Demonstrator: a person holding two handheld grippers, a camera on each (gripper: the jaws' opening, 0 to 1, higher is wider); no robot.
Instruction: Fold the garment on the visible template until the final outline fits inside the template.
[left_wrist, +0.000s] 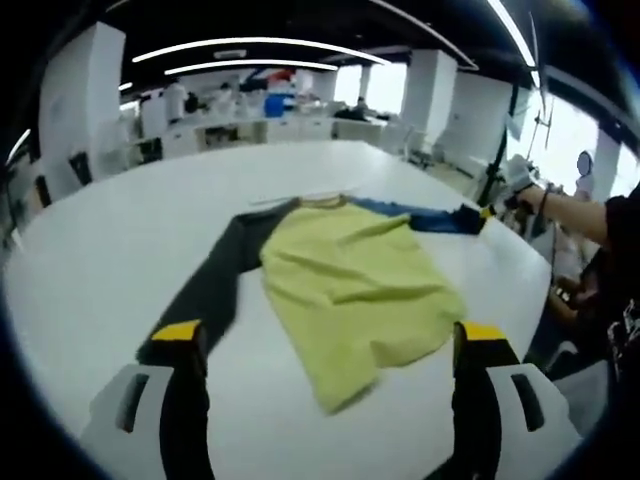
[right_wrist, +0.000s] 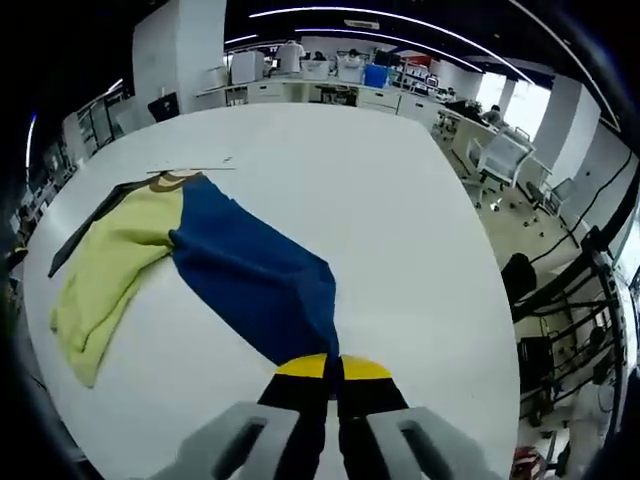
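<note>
The right tongs (right_wrist: 334, 368) are closed, their yellow tips together on the cuff end of the blue sleeve (right_wrist: 255, 280). In the right gripper view the sleeve runs away from the tips, up and to the left, to the collar (right_wrist: 172, 181) of the shirt (left_wrist: 350, 285). The same tongs appear at the far right of the left gripper view, held in a person's hand (left_wrist: 527, 193) at the tip of the blue sleeve.

The left tongs (left_wrist: 327, 345) stand wide open and hold nothing. The yellow body of the shirt lies ahead of them, between the two jaws and beyond. The dark grey sleeve (left_wrist: 212, 282) stretches from the collar down toward the left jaw, and its cuff appears to end just beside that jaw's yellow tip. Whether they touch cannot be told.

The shirt lies spread on the white tabletop (right_wrist: 400, 220), both sleeves stretched out. A thin line on the tabletop just past the collar may be a template edge; this cannot be confirmed.

Step in hand, as judged: the first fold, with the blue sleeve gripped for carrying across the yellow body.

The next move calls for:
1. Lifting the blue cuff only enough to clear the tabletop.
2. Carrying it over the body without dragging the shirt.
3. Closing the left tongs on the grey cuff for the matching fold.
</note>
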